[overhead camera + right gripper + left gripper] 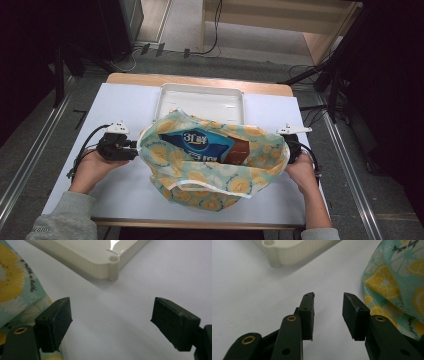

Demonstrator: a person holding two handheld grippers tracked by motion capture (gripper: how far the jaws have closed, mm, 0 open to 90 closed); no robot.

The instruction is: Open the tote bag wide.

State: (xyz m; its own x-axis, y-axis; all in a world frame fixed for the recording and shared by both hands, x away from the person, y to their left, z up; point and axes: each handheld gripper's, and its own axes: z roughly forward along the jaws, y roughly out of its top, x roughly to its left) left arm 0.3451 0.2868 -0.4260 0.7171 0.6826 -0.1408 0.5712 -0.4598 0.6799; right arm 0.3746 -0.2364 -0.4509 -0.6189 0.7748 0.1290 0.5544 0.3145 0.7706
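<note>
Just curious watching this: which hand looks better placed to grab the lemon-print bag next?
Probably the left. Its fingers are open with the lemon-print bag close beside one of them. The right gripper is open too, but it points past the bag toward the white tray.

A lemon-print teal cloth bag [215, 160] lies open mid-table, a blue packet [200, 145] showing inside.

Lab (floor cables [210, 35], rails [30, 150], work table [125, 100]).
</note>
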